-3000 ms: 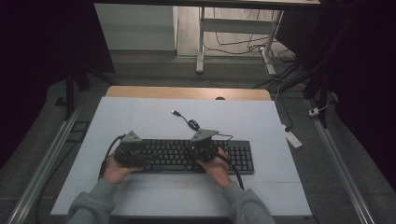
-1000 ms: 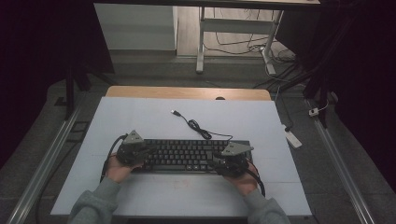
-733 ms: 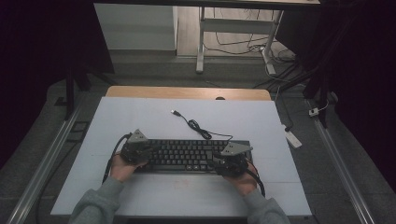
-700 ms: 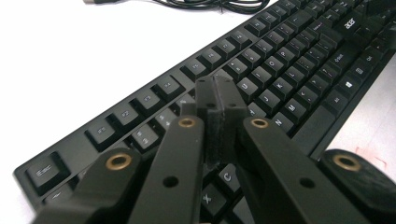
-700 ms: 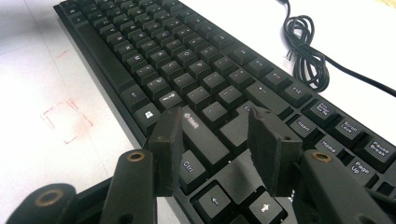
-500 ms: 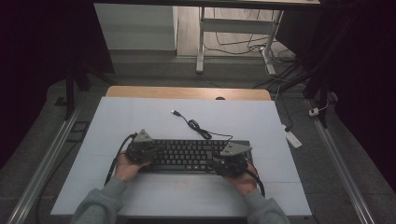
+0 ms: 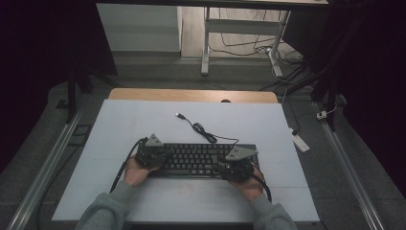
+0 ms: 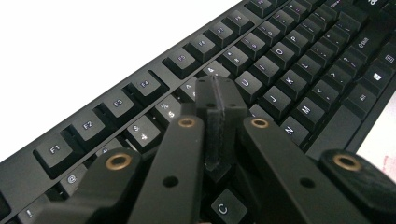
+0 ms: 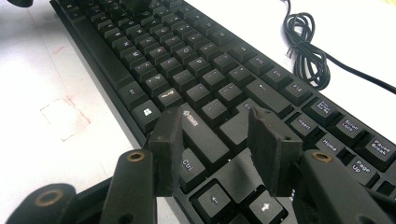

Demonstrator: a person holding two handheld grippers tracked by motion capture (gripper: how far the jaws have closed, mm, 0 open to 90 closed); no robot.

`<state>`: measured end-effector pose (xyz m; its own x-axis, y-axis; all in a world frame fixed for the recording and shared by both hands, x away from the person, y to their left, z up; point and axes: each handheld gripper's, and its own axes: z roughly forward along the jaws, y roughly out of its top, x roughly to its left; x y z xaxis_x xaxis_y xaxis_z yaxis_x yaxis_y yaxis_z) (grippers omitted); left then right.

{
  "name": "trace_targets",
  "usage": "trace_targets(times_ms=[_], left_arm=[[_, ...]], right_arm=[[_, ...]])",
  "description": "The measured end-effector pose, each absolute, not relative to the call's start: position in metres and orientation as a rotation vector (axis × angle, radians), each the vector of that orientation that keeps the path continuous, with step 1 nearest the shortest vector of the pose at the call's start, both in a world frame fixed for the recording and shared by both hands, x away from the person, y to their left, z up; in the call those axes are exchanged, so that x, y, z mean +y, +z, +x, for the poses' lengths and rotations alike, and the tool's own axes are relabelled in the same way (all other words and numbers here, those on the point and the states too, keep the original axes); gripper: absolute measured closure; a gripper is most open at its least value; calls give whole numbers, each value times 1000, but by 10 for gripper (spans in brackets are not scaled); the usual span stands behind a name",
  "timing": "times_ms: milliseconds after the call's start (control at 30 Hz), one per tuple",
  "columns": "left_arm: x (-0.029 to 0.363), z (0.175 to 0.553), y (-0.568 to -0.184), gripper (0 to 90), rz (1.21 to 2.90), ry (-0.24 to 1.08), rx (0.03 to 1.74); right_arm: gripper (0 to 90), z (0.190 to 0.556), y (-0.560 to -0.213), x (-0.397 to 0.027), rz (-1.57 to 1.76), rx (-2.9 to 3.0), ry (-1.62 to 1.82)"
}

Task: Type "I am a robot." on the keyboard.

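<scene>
Now your left gripper sits over the left part of the black keyboard, and its fingers are pressed together into one narrow tip. This tip points down at the number row, just beside the key with the 5. Your right gripper is over the right part; its fingers are spread, one on each side of the Shift key, with nothing pinched between them.

The keyboard lies on the white table, near your edge, with its long axis running from left to right in front of you. Each hand is near its own end, so I judge the left tip is the one placed to press a key next: it needs only to go straight down.

The keys are matte plastic, square with soft edges and pale letters. A thin black cable, partly coiled, runs away behind the keyboard.
</scene>
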<state>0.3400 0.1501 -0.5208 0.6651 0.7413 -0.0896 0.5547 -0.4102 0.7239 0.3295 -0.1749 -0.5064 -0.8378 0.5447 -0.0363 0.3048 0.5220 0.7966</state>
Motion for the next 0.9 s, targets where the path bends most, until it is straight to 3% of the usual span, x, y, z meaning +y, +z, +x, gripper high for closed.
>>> trace_targets(times_ms=[900], left_arm=[[149,341,-522,887,2117,331,1004]], right_arm=[[557,330,-506,-176,714,2477,1223]])
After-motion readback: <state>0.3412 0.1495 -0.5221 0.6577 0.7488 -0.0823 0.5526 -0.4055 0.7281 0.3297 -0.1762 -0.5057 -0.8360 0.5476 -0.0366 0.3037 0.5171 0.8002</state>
